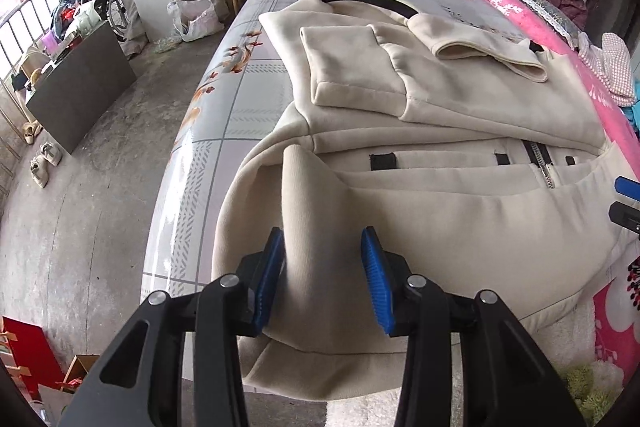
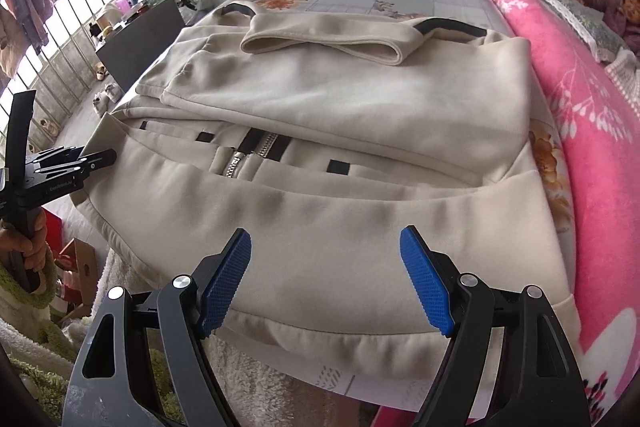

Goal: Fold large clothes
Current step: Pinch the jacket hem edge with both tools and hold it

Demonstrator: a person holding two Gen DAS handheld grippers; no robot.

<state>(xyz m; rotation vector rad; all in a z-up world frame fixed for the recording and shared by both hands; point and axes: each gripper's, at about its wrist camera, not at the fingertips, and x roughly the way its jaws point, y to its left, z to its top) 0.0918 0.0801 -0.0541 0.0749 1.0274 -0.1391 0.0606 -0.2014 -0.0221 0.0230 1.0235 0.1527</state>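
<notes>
Cream jacket fold betw. left tool pads

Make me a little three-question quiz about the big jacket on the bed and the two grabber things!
1. True or false: the right gripper is pinching the cream jacket.
2. What runs down the jacket's middle? A) zipper B) buttons C) ribbon
3. Fill in: the left gripper has a raised ridge of the jacket's ____ between its pads.

Key: 1 false, its jaws stand open just above the cloth. 2 A, the zipper. 3 fabric.
</notes>
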